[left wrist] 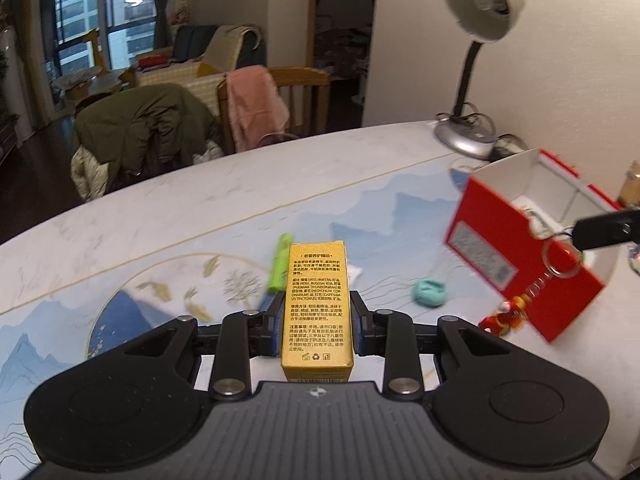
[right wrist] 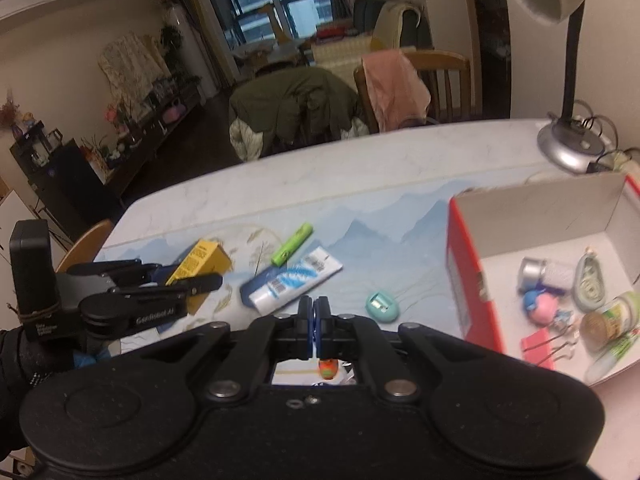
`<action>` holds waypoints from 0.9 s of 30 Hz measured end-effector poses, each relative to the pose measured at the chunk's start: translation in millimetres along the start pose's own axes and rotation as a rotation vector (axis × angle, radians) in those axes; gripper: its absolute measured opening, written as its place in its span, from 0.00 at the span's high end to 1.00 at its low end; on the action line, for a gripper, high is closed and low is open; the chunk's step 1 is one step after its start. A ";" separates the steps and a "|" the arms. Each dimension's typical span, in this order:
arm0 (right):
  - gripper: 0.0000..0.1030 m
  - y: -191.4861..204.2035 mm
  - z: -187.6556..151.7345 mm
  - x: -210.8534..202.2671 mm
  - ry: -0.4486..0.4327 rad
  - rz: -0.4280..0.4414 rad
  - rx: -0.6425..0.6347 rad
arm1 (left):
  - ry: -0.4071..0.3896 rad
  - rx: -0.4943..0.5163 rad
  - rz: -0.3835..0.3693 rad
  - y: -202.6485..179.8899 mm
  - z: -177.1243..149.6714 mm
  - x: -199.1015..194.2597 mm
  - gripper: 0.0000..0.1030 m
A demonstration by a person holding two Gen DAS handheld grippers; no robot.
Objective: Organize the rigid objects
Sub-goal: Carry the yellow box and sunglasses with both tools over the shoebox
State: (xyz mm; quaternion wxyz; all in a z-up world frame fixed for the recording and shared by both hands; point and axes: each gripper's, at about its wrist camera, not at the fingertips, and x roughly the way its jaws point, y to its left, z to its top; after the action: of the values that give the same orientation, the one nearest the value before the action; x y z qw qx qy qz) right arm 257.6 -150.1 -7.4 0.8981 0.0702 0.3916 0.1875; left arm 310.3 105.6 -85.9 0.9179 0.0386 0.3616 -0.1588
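Observation:
My left gripper (left wrist: 317,309) is shut on a yellow carton (left wrist: 317,312) with black print, held above the table; it also shows in the right wrist view (right wrist: 200,266). My right gripper (right wrist: 315,310) is shut on a keyring (left wrist: 562,258) whose red figurine (left wrist: 505,316) hangs beside the red box (left wrist: 516,256); the figurine shows below the jaws (right wrist: 328,369). The right gripper's tip (left wrist: 600,230) reaches over the box's near wall. The open red box (right wrist: 466,264) holds several small items. A green tube (right wrist: 292,243), a toothpaste tube (right wrist: 294,280) and a teal sharpener (right wrist: 382,306) lie on the table.
A desk lamp (left wrist: 466,142) stands at the table's back right by the wall, with cables at its base. Chairs draped with a green coat (left wrist: 144,136) and a pink cloth (left wrist: 256,104) stand behind the table's far edge (left wrist: 240,156).

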 end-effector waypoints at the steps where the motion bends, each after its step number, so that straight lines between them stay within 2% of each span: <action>1: 0.99 -2.3 1.8 -4.5 -0.008 0.001 -0.003 | -0.003 0.006 -0.010 -5.8 2.6 -3.1 0.71; 5: 0.99 -14.2 9.1 -20.6 -0.046 -0.007 -0.011 | -0.011 0.020 -0.047 -29.1 11.6 -11.2 0.71; 15: 0.99 -60.0 31.2 -58.5 -0.141 -0.041 -0.018 | -0.019 0.080 -0.082 -93.9 32.0 -14.9 0.71; 27: 0.99 -127.0 38.8 -77.4 -0.171 -0.069 -0.002 | 0.000 0.140 -0.112 -177.3 54.4 9.0 0.71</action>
State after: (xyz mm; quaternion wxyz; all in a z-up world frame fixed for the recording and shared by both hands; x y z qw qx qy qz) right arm 273.6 -296.4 36.9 0.9343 0.0715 0.3154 0.1502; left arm 295.3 -74.8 -44.2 0.9027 0.0823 0.3511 -0.2348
